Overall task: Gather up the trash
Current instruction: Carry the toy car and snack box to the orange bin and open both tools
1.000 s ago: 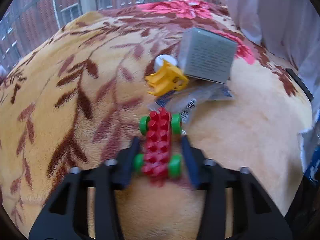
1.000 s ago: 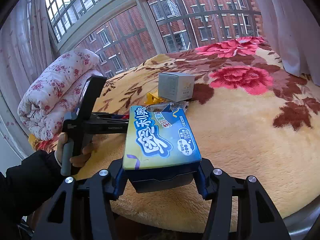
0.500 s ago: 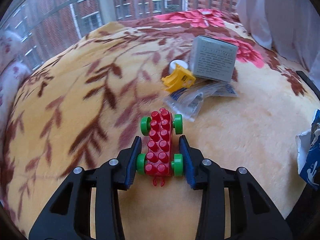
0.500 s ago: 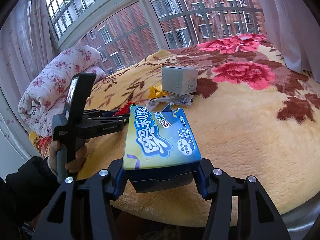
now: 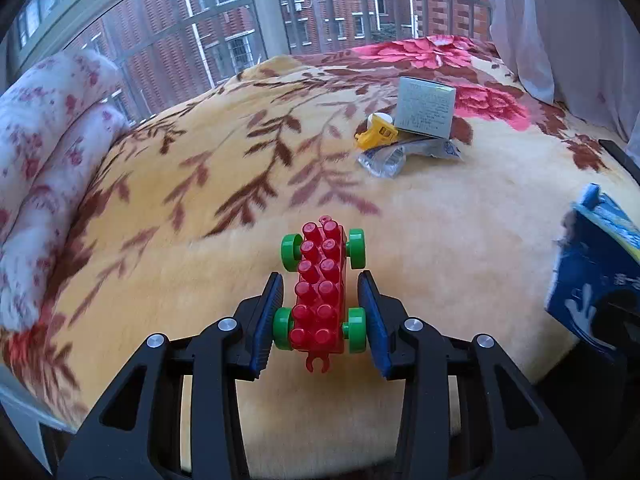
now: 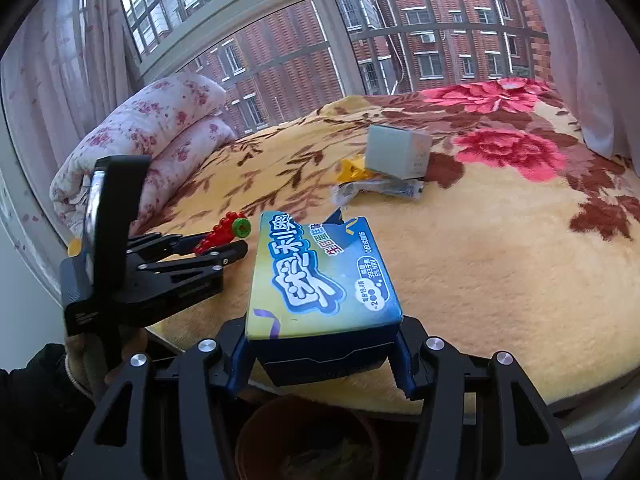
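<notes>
Left gripper [image 5: 320, 316] jaws clamped on red toy car [image 5: 320, 292], long axis pointing straight ahead. Right gripper [image 6: 320, 356] jaws clamped on blue snack box [image 6: 320, 276], directly above brown bin [image 6: 308, 440] at bed edge. Grey box [image 6: 398, 152] and wrappers [image 6: 380, 190] lie well ahead on floral blanket [image 6: 480, 280], window beyond.

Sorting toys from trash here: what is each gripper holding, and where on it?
The left gripper holds the red toy car by its rear green wheels. The right gripper clamps the blue box across its near end.
</notes>
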Demonstrator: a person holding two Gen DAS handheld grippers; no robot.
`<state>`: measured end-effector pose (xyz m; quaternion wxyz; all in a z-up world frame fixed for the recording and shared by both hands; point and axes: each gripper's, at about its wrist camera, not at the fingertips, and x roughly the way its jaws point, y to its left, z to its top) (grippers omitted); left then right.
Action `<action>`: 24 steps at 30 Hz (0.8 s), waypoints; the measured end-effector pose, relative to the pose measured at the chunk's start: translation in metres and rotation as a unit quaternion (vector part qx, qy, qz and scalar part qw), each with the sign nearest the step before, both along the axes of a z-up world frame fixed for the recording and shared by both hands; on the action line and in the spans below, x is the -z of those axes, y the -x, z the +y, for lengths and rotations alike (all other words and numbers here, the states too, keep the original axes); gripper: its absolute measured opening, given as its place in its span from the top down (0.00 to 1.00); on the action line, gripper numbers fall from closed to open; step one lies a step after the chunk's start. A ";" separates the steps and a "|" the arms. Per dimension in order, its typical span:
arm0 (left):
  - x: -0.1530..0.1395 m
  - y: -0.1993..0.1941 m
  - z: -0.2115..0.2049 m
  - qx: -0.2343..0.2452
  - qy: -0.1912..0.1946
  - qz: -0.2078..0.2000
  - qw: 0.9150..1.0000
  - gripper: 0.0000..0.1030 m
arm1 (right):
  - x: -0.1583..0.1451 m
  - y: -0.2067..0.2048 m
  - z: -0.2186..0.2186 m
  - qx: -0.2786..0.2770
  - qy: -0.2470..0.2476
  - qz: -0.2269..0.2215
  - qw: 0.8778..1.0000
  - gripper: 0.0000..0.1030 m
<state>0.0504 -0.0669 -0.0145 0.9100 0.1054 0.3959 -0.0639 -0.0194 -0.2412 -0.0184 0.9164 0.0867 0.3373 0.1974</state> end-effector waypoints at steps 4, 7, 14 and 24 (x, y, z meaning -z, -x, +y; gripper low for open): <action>-0.001 0.022 0.007 -0.003 0.008 0.003 1.000 0.63 | 0.001 0.010 0.006 -0.008 0.006 0.003 1.000 0.47; 0.001 0.039 0.009 0.002 0.008 0.007 1.000 0.63 | 0.001 0.018 0.010 -0.014 0.012 0.005 1.000 0.47; 0.009 0.081 0.019 0.022 0.016 0.029 0.999 0.63 | 0.001 0.040 0.019 -0.034 0.018 0.012 0.999 0.47; 0.048 0.123 0.029 0.045 0.018 0.094 0.994 0.63 | 0.019 0.071 0.028 -0.060 0.044 0.044 0.996 0.47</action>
